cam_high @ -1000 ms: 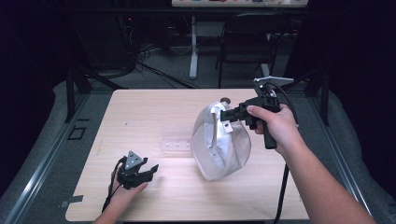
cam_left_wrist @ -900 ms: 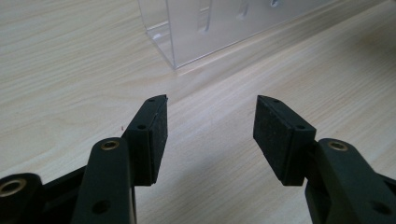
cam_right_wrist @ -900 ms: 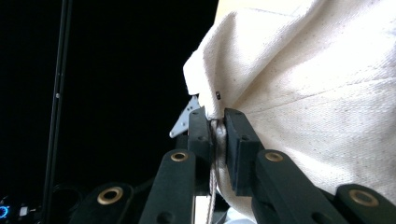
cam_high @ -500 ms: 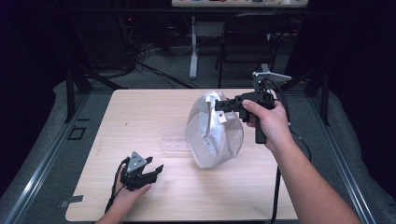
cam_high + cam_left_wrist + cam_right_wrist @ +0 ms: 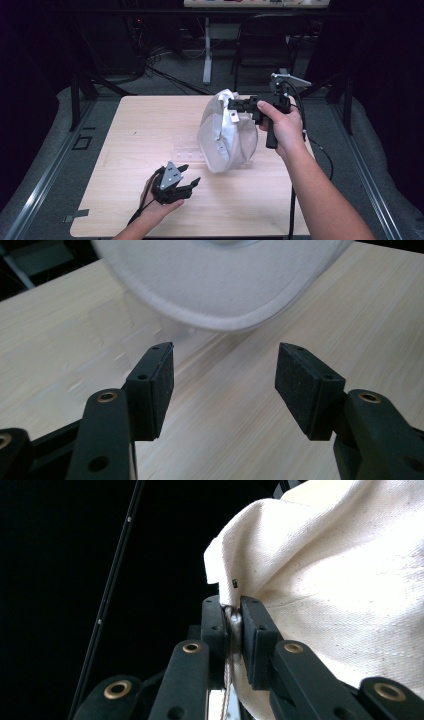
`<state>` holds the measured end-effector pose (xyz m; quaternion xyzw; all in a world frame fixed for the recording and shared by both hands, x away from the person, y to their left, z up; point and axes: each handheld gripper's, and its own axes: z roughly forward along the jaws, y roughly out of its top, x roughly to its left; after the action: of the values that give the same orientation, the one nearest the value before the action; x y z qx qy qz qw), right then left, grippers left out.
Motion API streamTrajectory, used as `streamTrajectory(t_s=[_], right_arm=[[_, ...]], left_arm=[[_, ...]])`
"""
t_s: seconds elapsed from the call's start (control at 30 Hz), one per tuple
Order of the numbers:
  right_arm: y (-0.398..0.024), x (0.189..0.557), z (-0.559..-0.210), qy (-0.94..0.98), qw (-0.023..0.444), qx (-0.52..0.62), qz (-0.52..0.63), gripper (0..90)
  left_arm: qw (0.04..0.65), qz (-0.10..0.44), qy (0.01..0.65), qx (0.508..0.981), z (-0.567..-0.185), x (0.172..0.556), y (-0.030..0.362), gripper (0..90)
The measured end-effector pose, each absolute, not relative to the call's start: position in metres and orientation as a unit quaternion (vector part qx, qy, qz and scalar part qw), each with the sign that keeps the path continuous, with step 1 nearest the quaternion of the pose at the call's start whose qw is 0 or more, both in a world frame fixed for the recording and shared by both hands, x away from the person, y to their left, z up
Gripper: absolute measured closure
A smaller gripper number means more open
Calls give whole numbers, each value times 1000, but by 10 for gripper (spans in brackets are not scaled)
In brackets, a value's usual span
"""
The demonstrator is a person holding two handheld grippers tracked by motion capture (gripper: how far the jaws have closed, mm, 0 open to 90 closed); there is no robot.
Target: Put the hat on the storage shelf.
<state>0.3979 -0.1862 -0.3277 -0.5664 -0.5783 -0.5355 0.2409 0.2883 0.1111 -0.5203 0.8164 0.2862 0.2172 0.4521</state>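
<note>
**Tool on your right holds the white bag up**

Your right tool is clenched on the white cloth bag. In the right gripper view, the two black jaws squeeze a thin fold of the cloth at the bag's edge. The rest of the bag spreads out above and to the right of the jaws.

From the high view, the bag hangs from that tool over the middle of the wooden surface. It looks full and round. Its bottom is down near the surface, but you cannot tell if it touches. Your right hand grips the tool's handle beside the bag. A small clear plastic thing lies flat on the surface, just left of the bag.

Your left tool is released. Its jaws have just been opening, and nothing is between them. In the left gripper view, the two black pads stand wide apart, with bare wood between them. The round bottom of the bag shows past the pads, close but not touching them. Your left hand holds this tool low over the near part of the surface, well apart from the right tool. It points toward the bag.
</note>
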Motion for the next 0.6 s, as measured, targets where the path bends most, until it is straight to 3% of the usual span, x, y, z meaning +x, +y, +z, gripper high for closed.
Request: streamTrajectory(t_s=[0.2,0.37,0.6], right_arm=[[-185,398,-325,-573,236,-568,-541,820],[-184,399,-325,-569,234,-570,-545,819],[-184,399,-324,-568,236,-567,-549,819]], left_arm=[[434,251,259,825,-516,288,73,415],[409,268,276,828,-516,295,56,457],[383,269,304,830,-518,306,52,678]])
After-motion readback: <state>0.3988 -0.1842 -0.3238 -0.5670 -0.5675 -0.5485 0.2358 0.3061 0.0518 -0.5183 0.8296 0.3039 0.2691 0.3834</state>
